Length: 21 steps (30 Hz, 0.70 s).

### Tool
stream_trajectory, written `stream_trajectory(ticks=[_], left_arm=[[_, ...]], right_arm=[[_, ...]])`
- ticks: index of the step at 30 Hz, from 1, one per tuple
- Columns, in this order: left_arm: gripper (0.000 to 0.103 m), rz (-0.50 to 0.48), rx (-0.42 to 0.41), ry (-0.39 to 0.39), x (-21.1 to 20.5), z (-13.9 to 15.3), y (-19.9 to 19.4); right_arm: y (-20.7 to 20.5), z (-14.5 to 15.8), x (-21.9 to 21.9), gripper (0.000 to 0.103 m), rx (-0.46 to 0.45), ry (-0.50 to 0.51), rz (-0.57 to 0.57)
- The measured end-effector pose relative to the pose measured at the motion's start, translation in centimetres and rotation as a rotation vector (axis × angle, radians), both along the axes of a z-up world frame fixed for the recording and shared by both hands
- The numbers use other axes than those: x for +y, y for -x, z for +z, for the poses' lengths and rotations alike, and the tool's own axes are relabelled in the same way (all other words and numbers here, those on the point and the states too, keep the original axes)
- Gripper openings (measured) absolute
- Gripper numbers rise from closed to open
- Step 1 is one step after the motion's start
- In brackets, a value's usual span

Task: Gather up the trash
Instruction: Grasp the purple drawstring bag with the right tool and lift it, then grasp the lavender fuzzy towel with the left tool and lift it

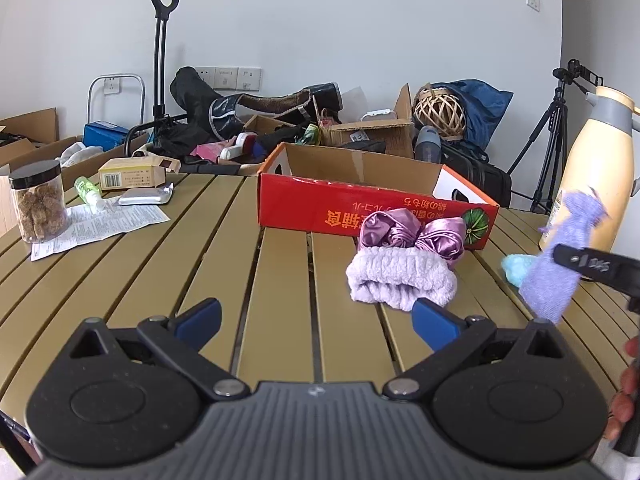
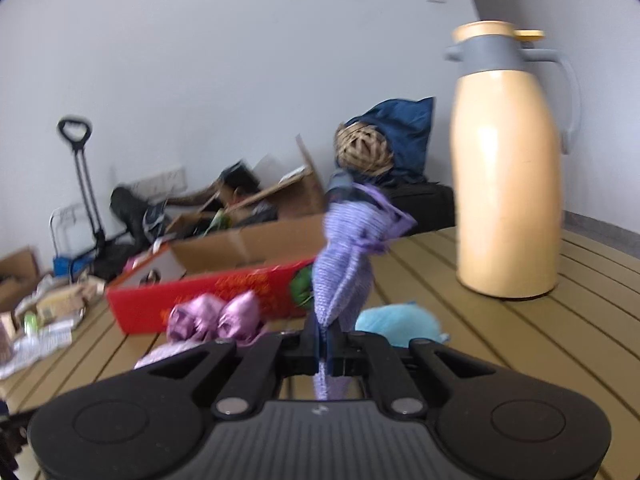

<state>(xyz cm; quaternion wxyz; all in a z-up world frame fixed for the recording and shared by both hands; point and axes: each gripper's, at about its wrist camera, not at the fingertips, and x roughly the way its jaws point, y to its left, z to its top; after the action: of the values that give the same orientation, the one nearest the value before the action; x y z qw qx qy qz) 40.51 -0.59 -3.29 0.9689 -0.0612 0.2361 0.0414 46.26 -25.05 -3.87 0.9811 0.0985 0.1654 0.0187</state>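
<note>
Right gripper [image 2: 329, 354]: jaws pinched fully tog. on purple knit cloth [image 2: 344, 256], w/ fabric sandwiched betw. pads; one end sticks up past tips, a tail hangs down behind them. In left wrist view same cloth [image 1: 560, 256] seen at 3 o'clock, clear of tabletop, clamped by black finger [image 1: 588, 263] coming in from right edge. Bit of a hand [image 1: 628, 384] visible low at 4 o'clock.

Left gripper [image 1: 316, 320]: blue pads [image 1: 202, 316] spread wide, nothing betw. them, hovering low over slatted table [image 1: 160, 280]. Just past right pad, at 1 o'clock: lilac fuzzy headband [image 1: 400, 278]; touching it behind, shiny pink scrunchie-type item [image 1: 416, 232]. Pale blue soft item [image 1: 516, 268] at 2–3 o'clock, partly hidden by lifted cloth.

Red carton [image 1: 360, 212] open-topped, at 12 o'clock, right behind pink item – judged the collection bin. Cream thermos [image 2: 506, 184] at 1–2 o'clock in right view, near far table edge. Jar, paper sheet, foil pack, small bottle at 9–10 o'clock, well apart.

Step in hand, prob.: pick done, carry phase. Next: swing cloth toward 11 o'clock over carton rim, high enough that dangling tail clears cardboard wall, then release inside. Left free for headband, approx. straight ahead & slightly right. Blur in right view, so fine detail of grip unclear.
</note>
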Motion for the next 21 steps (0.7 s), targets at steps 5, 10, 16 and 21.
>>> stream_trajectory(ticks=[5, 10, 16, 21], left_arm=[[0.103, -0.030, -0.017, -0.013, -2.1, 1.2, -2.0], [0.103, -0.063, 0.045, -0.064, -4.8, 1.1, -5.8], [0.103, -0.058, 0.082, -0.080, -7.5, 0.1, -8.7], [0.103, -0.058, 0.111, -0.142, -9.6, -0.3, -11.2]], right_arm=[[0.2, -0.1, -3.6, 0.002, -0.013, -0.076, -0.031], [0.4, -0.4, -6.3, 0.002, -0.039, -0.158, -0.049], [1.1, -0.2, -8.7, 0.002, -0.094, -0.252, -0.053], [1.4, -0.1, -10.0, 0.002, -0.116, -0.295, -0.060]])
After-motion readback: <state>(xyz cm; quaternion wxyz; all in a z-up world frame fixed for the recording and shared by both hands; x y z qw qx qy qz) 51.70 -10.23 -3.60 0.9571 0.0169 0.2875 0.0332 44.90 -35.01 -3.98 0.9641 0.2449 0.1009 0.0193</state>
